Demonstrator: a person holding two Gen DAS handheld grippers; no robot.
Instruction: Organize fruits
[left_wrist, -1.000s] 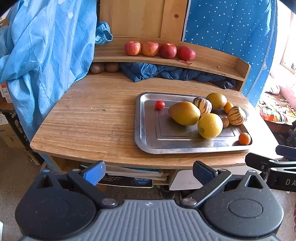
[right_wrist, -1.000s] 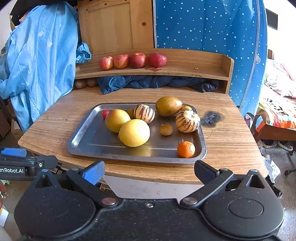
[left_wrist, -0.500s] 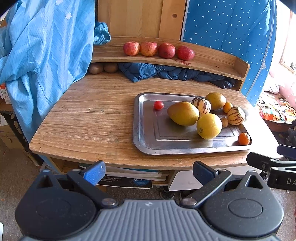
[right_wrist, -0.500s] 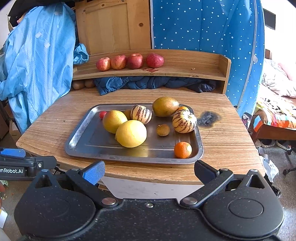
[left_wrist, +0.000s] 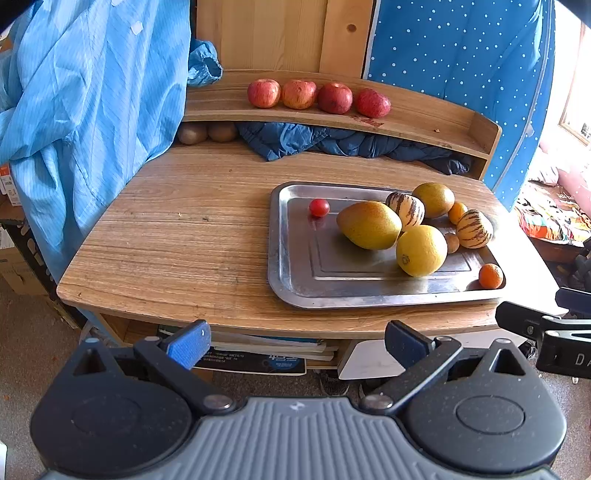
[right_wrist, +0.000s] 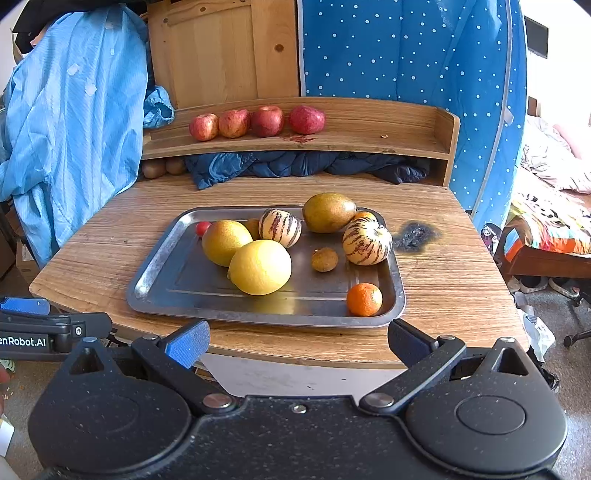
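Tools come nearest: the left tool (left_wrist: 295, 343) and the right tool (right_wrist: 297, 343) both hang just short of the counter's front edge, jaws spread wide, gripping nothing. Beyond them the wooden counter (left_wrist: 177, 243) carries a steel tray (right_wrist: 162, 273). On the tray, nearest the front right corner, sits a small mandarin (right_wrist: 364, 299); a big yellow citrus (right_wrist: 260, 266) touches a yellow mango (right_wrist: 225, 242); a little brown fruit (right_wrist: 324, 259) lies beside a striped pepino melon (right_wrist: 366, 240). Further back are a second striped pepino melon (right_wrist: 279, 227), a greenish mango (right_wrist: 328, 212) and a cherry tomato (left_wrist: 319, 207) near the tray's far left corner. Behind, a raised shelf (right_wrist: 369, 142) holds four red apples (right_wrist: 258, 122) in a row, with dark blue cloth (right_wrist: 295, 164) bundled under it
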